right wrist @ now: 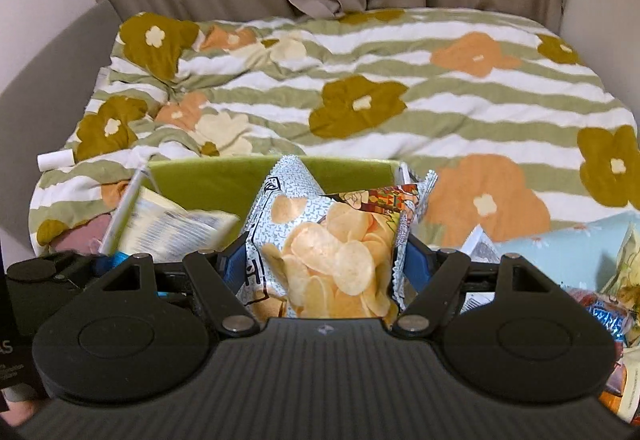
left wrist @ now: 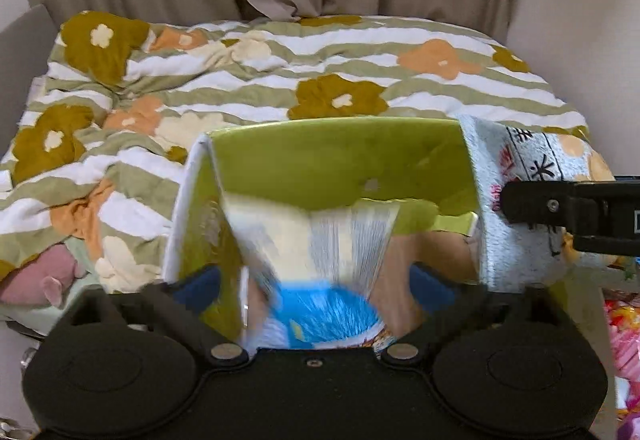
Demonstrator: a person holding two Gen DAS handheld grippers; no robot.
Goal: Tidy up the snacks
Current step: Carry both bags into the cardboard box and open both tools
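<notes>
Now my left gripper (left wrist: pixel 316 280) has its jaws spread wide, a blurred blue packet (left wrist: pixel 320 316) loose between them above the green box (left wrist: pixel 340 156); my right gripper (right wrist: pixel 320 260) clamps a chip bag (right wrist: pixel 332 252) over that box on the bed (right wrist: pixel 440 128).

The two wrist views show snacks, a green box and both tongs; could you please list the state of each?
Green box: open, upright on the bed.
Chip bag: sealed, clamped in the right tongs, over the box.
Blue-and-white packet: blurred, loose between the left tongs' fingers.
Left tongs: open wide, gripping nothing.
Bedspread: rumpled.
</notes>
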